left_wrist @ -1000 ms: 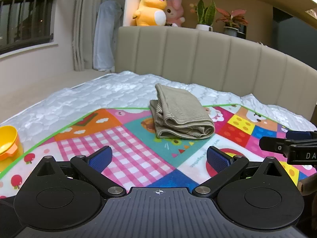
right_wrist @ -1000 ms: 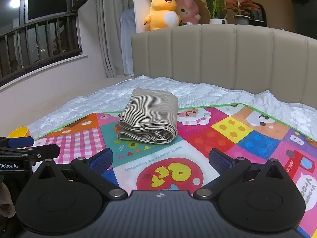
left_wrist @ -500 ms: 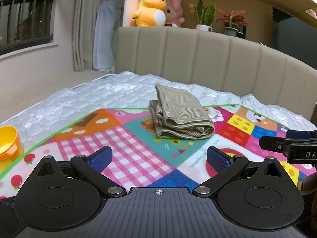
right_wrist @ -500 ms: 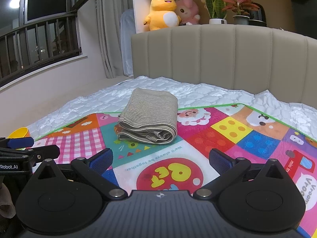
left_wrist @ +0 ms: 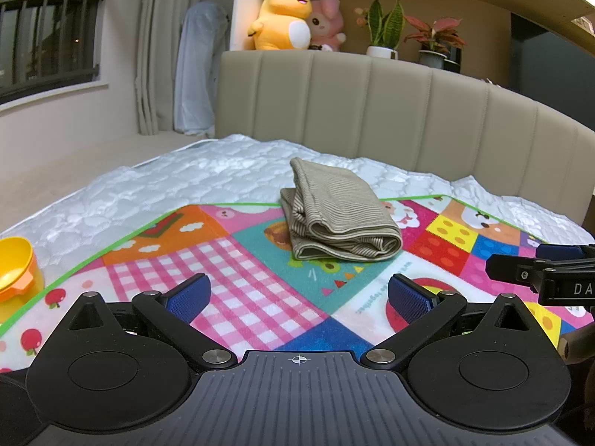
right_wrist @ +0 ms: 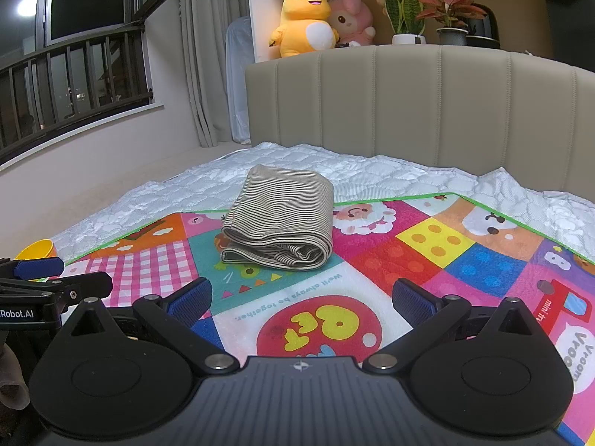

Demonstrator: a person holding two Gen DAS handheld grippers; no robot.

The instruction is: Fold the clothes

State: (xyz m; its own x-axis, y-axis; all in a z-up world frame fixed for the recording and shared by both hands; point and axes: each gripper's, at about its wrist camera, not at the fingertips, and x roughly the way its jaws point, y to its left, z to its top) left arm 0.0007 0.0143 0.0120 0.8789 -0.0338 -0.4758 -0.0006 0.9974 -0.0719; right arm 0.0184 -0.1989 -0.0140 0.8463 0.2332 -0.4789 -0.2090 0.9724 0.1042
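Note:
A beige striped garment (left_wrist: 340, 219) (right_wrist: 282, 221) lies folded into a thick bundle on the far part of a colourful play mat (left_wrist: 238, 260) (right_wrist: 427, 256). My left gripper (left_wrist: 297, 297) hovers open over the mat's near side, well short of the bundle, with nothing between its blue pads. My right gripper (right_wrist: 301, 299) is also open and holds nothing, at about the same distance from the garment. Each gripper shows at the edge of the other's view: the right one (left_wrist: 539, 267) at the right, the left one (right_wrist: 44, 278) at the left.
The mat lies on a white quilted mattress (left_wrist: 156, 182) with a beige padded headboard (left_wrist: 372, 111) behind. A yellow-orange toy bowl (left_wrist: 16, 271) sits at the mat's left edge. Plush toys (right_wrist: 305, 22) and potted plants (right_wrist: 405, 11) stand on the ledge above the headboard.

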